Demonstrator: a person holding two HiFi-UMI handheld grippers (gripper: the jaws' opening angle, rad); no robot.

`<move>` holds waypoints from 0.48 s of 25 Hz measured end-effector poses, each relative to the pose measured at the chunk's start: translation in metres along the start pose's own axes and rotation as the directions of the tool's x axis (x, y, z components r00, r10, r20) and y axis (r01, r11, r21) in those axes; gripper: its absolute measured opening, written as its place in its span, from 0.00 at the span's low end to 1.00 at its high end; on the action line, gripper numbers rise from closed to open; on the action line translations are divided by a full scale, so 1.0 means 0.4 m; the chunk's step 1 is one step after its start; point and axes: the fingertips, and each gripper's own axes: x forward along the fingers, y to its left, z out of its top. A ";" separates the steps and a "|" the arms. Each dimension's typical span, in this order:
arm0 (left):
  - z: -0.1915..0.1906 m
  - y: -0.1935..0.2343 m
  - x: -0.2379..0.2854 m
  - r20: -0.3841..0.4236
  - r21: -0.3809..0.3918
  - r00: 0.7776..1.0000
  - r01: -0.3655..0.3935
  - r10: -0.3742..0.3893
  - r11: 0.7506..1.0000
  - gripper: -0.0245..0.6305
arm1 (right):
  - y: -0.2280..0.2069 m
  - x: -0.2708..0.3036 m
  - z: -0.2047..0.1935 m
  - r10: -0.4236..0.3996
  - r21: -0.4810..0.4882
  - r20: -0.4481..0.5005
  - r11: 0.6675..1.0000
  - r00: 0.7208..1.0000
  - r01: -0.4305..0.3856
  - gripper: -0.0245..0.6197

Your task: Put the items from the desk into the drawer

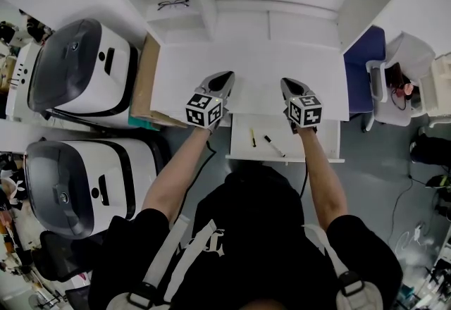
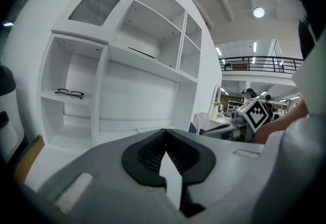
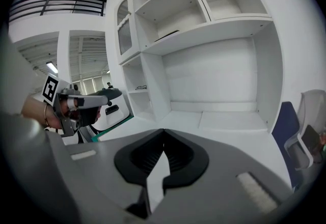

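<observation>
My left tool (image 1: 224, 77) and right tool (image 1: 287, 82) hover closed and empty over the white counter (image 1: 184, 79), because the yellow pen (image 1: 252, 137) and black pen (image 1: 273, 145) already lie in the open white drawer (image 1: 330, 149) behind them.

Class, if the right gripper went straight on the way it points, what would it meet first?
The right gripper would likely meet the desk top first, short of the back panel; depth is unclear.
</observation>
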 end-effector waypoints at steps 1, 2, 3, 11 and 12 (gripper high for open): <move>0.005 -0.001 -0.003 0.005 0.002 1.000 -0.001 0.001 1.000 0.04 | -0.001 -0.005 0.006 -0.003 -0.004 0.005 1.000 1.000 0.003 0.04; 0.011 -0.003 -0.005 0.009 0.004 1.000 -0.003 0.003 1.000 0.04 | -0.003 -0.009 0.013 -0.006 -0.008 0.011 1.000 1.000 0.006 0.04; 0.016 -0.005 -0.007 0.015 0.006 1.000 -0.004 0.004 1.000 0.04 | -0.005 -0.014 0.021 -0.009 -0.012 0.018 1.000 1.000 0.009 0.04; 0.065 -0.030 -0.024 0.061 0.010 0.998 0.000 -0.001 1.000 0.04 | -0.003 -0.045 0.079 -0.018 -0.046 0.068 0.999 0.998 0.021 0.04; 0.072 -0.033 -0.025 0.067 0.013 0.998 0.002 -0.003 1.000 0.04 | -0.001 -0.048 0.085 -0.018 -0.050 0.073 0.999 0.997 0.022 0.04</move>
